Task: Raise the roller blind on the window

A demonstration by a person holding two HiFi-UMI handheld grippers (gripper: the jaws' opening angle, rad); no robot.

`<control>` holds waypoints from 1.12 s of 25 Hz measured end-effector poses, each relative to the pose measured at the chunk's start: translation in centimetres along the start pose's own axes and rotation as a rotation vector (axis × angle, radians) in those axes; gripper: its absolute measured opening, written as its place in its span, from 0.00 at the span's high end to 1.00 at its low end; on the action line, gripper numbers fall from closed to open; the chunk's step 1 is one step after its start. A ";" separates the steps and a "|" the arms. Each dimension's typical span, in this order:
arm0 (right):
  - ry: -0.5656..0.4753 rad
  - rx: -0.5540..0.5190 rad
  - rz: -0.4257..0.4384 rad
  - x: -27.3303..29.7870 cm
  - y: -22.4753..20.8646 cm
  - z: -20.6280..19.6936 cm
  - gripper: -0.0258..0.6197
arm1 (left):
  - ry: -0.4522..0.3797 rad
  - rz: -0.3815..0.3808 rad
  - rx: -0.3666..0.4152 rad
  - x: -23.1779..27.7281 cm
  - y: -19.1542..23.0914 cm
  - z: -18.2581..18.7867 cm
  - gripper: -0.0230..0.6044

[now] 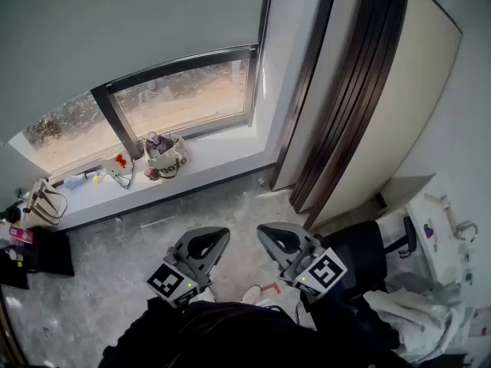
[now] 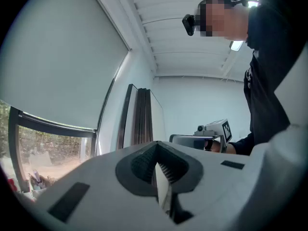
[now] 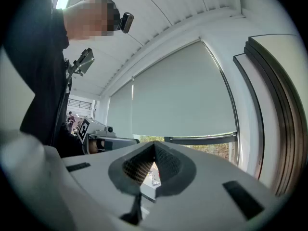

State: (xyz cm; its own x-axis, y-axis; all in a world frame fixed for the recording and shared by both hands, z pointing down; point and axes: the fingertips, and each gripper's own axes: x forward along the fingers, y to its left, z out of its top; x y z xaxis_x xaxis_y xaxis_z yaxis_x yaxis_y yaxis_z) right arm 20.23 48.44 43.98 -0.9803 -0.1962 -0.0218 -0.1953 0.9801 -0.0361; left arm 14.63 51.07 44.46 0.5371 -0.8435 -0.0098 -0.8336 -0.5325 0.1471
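the roller blind (image 1: 138, 29) is the biggest thing ahead of you, hanging well beyond and above both sets of fingers and covering most of the window (image 1: 184, 98). only a low strip of glass shows under it. its lower edge runs side to side, across the line your fingers point along, so raising it looks like a job for one end, not the middle. i can't make out a cord or chain in any view.

the dark door panels (image 1: 345, 90) stand past your right fingers and crowd the window's right edge. the window sill (image 1: 222, 153) lies ahead and below the glass, with bare floor (image 1: 115, 282) between it and you, so there is open room to step in.

your left gripper (image 1: 209, 240) and right gripper (image 1: 270, 238) sit close to your body, side by side, about equally far from the blind. both have their jaws closed together with nothing between them. the right one is nearer the window's right side.

two small bags (image 1: 167, 158) sit on the sill ahead of your left fingers; keep clear of them.
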 end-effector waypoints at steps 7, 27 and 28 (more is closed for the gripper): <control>0.007 0.041 -0.027 -0.9 0.3 -0.3 0.96 | 0.017 0.016 0.049 0.2 -1.0 -0.6 0.96; 0.016 0.032 0.027 -4.4 -3.6 -0.7 0.96 | -0.012 0.048 0.085 6.8 -3.0 -1.6 0.96; 0.013 0.036 0.025 -4.1 -4.0 -0.7 0.96 | -0.010 0.060 0.084 7.1 -2.5 -1.7 0.96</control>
State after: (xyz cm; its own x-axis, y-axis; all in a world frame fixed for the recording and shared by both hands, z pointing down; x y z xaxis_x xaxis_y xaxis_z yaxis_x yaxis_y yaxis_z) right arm 25.05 45.35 44.90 -0.9852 -0.1713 -0.0104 -0.1702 0.9828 -0.0714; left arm 20.72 46.51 45.67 0.4847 -0.8746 -0.0129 -0.8725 -0.4845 0.0640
